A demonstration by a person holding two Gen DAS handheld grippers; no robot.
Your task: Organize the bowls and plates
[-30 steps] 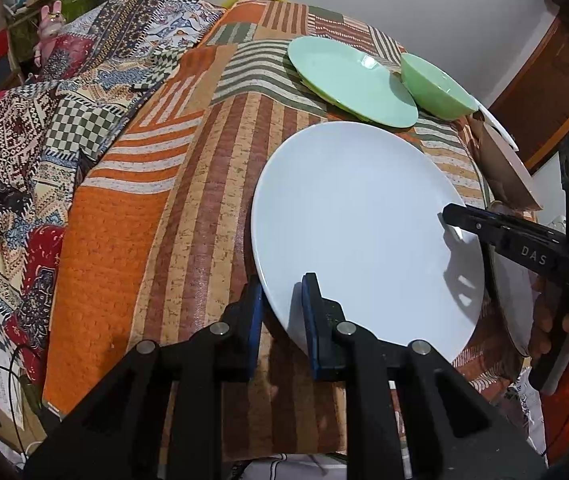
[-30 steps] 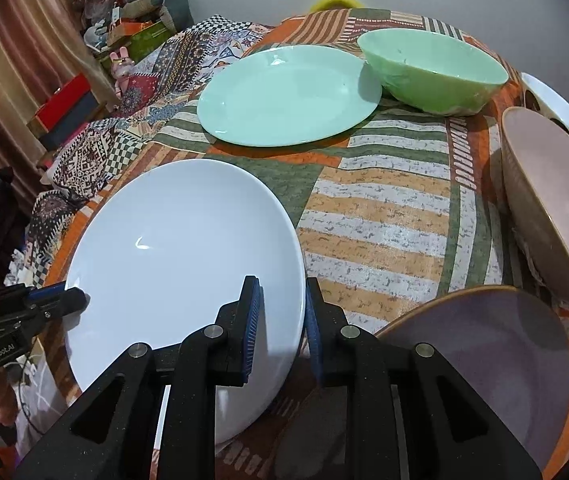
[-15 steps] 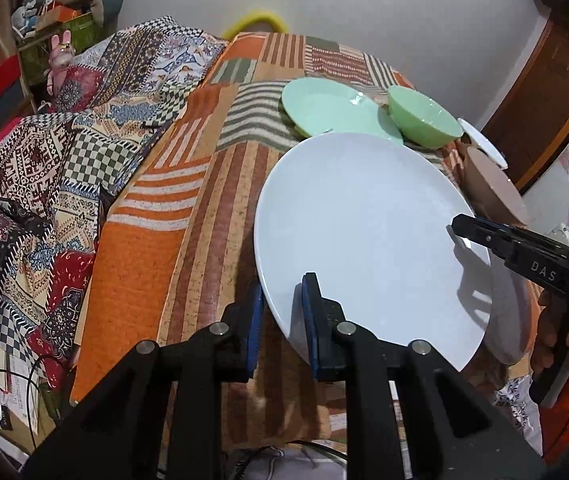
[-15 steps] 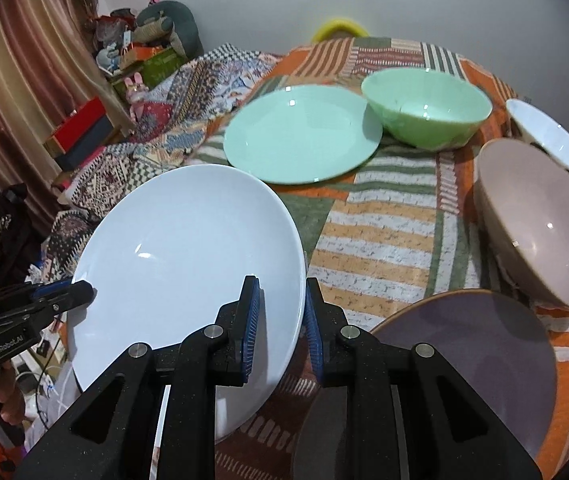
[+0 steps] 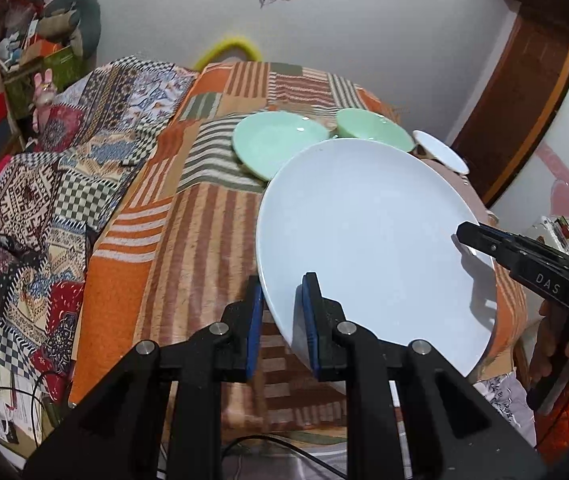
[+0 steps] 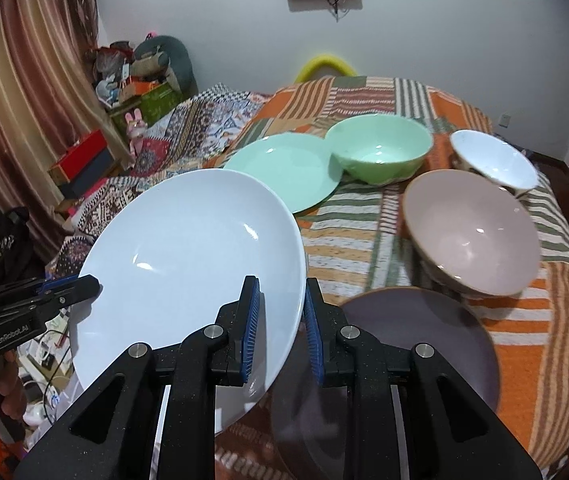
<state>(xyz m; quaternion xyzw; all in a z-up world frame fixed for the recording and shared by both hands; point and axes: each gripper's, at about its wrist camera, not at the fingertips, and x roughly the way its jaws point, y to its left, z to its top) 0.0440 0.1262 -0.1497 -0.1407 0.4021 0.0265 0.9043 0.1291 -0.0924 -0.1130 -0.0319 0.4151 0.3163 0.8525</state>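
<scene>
left claw pinches the white plate rim at 7 o'clock | white plate is up off the bed, tilted; hard, smooth, slippery, can break, so hold its rim | right claw pinches the rim at 4 o'clock

A white plate is seen above an orange, brown and green striped patchwork cover. A mint-green plate and bowl are shown beside pink and white bowls.
</scene>
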